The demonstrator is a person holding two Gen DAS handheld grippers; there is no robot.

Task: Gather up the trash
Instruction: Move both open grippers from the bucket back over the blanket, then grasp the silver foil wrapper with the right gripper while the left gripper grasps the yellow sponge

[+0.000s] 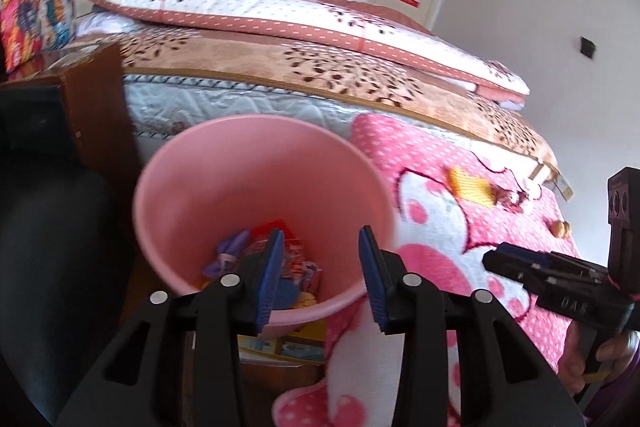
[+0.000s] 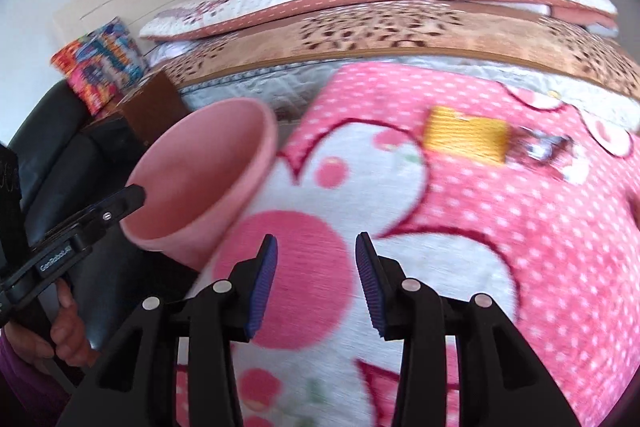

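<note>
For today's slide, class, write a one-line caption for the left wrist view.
Open left gripper poised over a pink bin holding wrappers, beside the pink blanket.

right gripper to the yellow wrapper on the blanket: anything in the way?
Nothing visible. The right gripper is open and empty over the pink blanket; the yellow wrapper lies ahead with only bare blanket between. The bin sits off to the left.

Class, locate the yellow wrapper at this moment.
The yellow wrapper lies on the pink blanket, right of the pink bin, ahead of the open right gripper.
</note>
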